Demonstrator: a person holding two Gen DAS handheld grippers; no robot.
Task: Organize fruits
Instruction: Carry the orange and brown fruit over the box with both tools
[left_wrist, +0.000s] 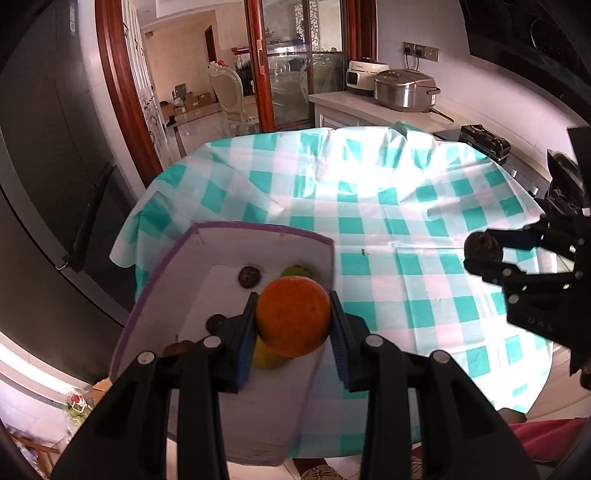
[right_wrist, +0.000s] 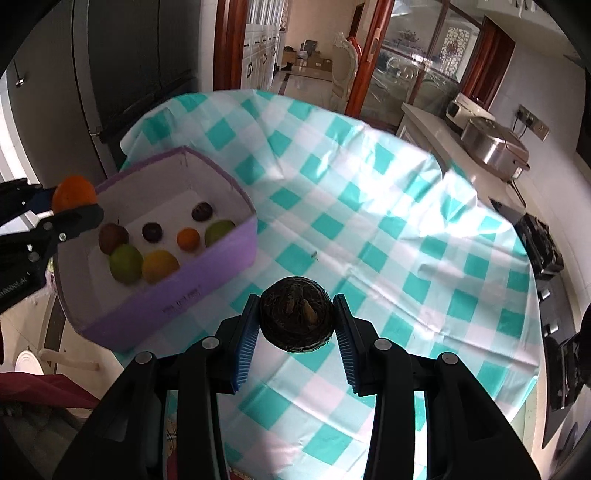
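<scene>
An orange (left_wrist: 293, 316) is clamped in the left gripper (left_wrist: 293, 325), held over the purple box (right_wrist: 207, 275) at the table's left edge. A dark wrinkled fruit (right_wrist: 296, 314), likely a passion fruit, is gripped by the right gripper (right_wrist: 297, 321) above the teal checked tablecloth (right_wrist: 406, 229), well apart from the box. The orange is best lowered into a bare patch of the box floor, clear of the green mango (right_wrist: 126, 264), before release. Small print on the box wall is seen but cannot be read.
</scene>
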